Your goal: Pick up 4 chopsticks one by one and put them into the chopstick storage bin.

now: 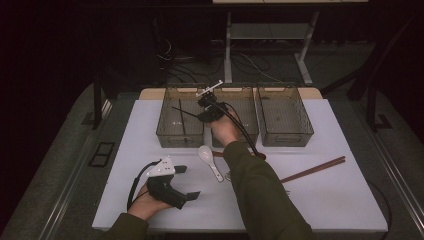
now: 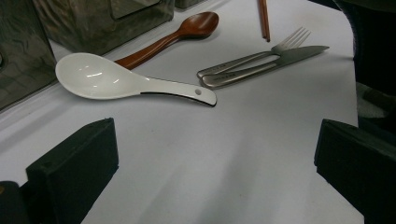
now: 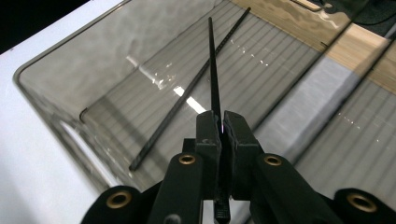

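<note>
My left gripper (image 2: pixel 215 163) stands wide open at the frame's bottom, over bare white table (image 2: pixel 210 154). Above it I see a white spoon (image 2: pixel 126 84), a wooden spoon (image 2: pixel 173 35), then fork (image 2: pixel 261 53) and knife (image 2: pixel 275 63) side by side.

White table (image 1: pixel 325 195) bears three bins (image 1: pixel 285 117), spoons (image 1: pixel 209 159), chopsticks (image 1: pixel 312 170).

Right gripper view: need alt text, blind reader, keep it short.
The right gripper is shut on a thin black chopstick that points away over the leftmost clear bin. A second black chopstick already lies slantwise on that bin's ribbed floor, and white table shows at the left.
</note>
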